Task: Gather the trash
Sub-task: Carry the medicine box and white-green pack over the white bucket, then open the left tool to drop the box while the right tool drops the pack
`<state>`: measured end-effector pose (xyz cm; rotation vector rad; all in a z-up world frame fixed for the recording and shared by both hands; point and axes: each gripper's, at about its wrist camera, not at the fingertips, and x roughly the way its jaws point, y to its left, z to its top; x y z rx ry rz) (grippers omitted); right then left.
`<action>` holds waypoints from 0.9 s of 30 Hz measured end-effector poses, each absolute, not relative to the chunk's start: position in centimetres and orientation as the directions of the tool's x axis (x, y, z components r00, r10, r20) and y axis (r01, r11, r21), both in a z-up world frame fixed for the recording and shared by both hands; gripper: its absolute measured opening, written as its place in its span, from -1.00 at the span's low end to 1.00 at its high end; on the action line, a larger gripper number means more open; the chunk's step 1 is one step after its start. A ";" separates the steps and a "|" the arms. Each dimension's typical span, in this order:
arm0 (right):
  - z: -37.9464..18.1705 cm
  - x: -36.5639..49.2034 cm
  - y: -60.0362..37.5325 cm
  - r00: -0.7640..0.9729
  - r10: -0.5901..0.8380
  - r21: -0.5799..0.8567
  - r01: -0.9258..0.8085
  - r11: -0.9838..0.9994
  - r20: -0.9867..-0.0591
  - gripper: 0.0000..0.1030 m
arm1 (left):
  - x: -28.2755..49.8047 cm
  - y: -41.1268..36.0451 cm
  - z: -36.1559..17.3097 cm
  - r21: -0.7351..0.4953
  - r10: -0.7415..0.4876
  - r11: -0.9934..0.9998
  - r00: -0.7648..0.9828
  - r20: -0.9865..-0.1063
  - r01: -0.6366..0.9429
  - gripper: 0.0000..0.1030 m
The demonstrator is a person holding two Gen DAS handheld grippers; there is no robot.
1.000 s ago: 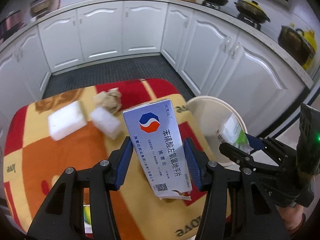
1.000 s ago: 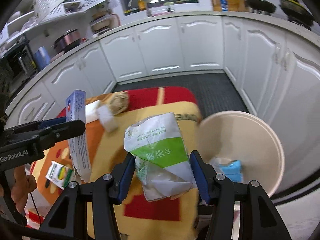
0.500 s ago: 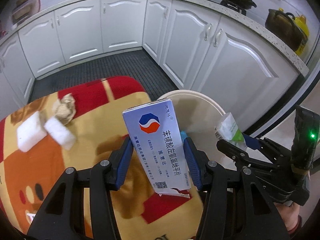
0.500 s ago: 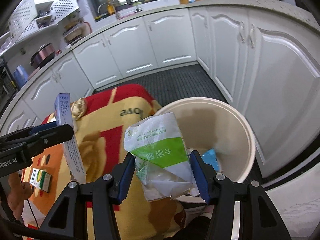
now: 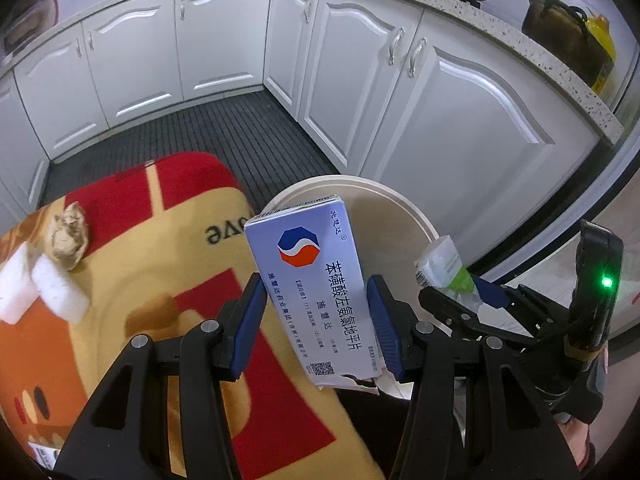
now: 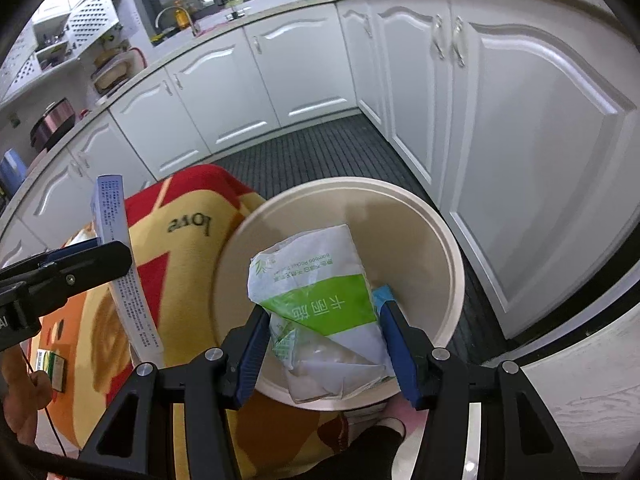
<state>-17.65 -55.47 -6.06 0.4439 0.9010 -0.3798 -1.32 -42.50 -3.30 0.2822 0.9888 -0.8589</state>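
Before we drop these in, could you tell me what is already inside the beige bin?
In the bin, a blue item shows beside the tissue packet held in the right tool. The packet covers most of the bottom, so anything else is hidden.

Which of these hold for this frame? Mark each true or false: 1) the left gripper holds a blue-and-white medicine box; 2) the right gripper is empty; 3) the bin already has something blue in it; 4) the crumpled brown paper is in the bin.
1) True. The left gripper is shut on the medicine box.
2) False. The right gripper is shut on a green-and-white tissue packet, held over the bin.
3) True. A blue item shows inside, past the packet.
4) False. The crumpled brown paper lies on the blanket, beside white foam blocks.
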 end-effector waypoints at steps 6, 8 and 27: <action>-6.9 -17.6 -56.4 0.550 -0.139 0.199 0.509 0.837 -0.823 0.05 | -1.4 -43.6 -4.1 -0.161 -0.502 0.645 0.255 -0.827 0.747 -0.03; -7.0 -17.5 -56.6 0.547 -0.145 0.195 0.515 0.835 -0.824 0.04 | -1.2 -43.8 -4.4 -0.158 -0.499 0.648 0.258 -0.828 0.745 -0.03; -6.9 -17.1 -57.0 0.535 -0.191 0.165 0.547 0.821 -0.823 0.12 | -0.5 -44.3 -6.3 -0.159 -0.478 0.677 0.264 -0.838 0.719 0.03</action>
